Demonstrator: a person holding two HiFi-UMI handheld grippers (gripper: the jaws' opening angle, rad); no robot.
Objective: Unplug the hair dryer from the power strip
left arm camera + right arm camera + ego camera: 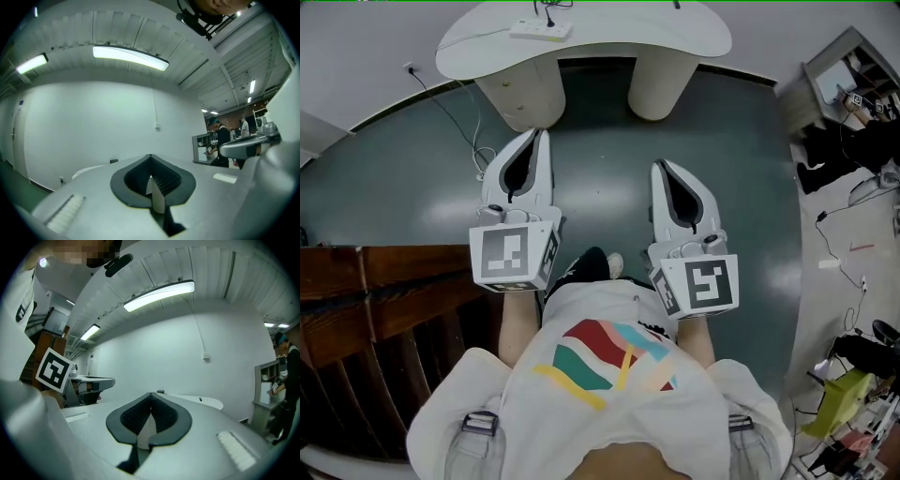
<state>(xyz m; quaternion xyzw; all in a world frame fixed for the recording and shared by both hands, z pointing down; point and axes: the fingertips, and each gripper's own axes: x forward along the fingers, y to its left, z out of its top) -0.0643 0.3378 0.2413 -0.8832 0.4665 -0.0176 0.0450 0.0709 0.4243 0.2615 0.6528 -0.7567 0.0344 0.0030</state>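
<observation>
Power strip (541,30) on table (675,33) | left tongs (538,137) closed | right tongs (661,169) closed

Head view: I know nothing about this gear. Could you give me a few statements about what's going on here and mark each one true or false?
1. The white rectangular power strip lies on the curved white table. True.
2. The white left gripper is clamped on a plug. False: its fingers are pressed together with nothing between them.
3. The white right gripper has its fingers shut and holds nothing. True.
4. Both grippers rest on the table. False: they are held short of it, over the dark green floor, and touch neither the table nor the power strip.
</observation>
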